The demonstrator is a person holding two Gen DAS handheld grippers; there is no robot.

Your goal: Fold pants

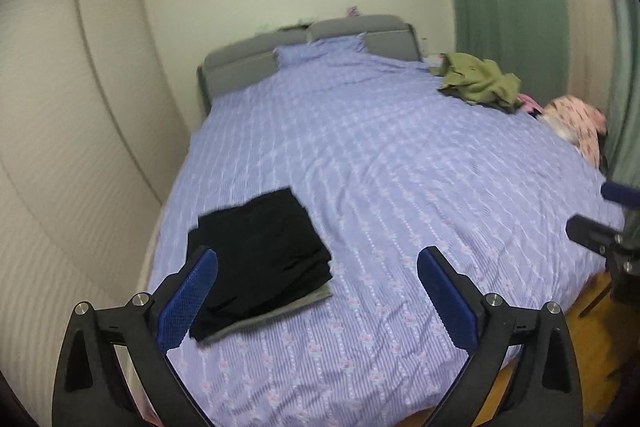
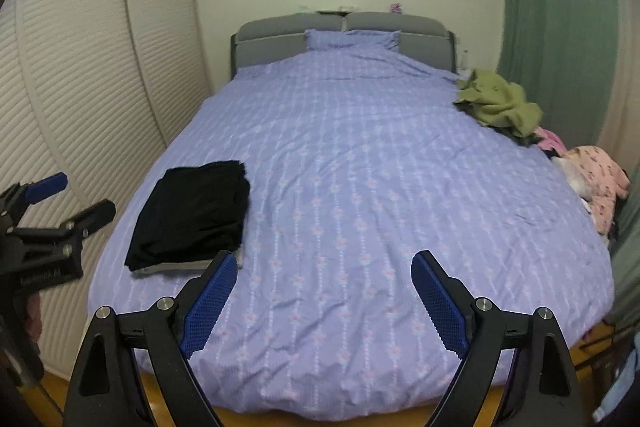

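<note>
Pants (image 1: 256, 259) lie folded on the bed (image 1: 400, 167); left gripper (image 1: 318, 291) and right gripper (image 2: 324, 291) fingers spread wide, holding nothing.

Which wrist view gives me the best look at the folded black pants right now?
The right wrist view: the folded black pants lie almost wholly unobstructed on the bed, on a grey garment, with only that stack's near corner behind a finger. In the left wrist view the pants look larger but blurrier, and the left gripper finger covers their near-left part.
</note>
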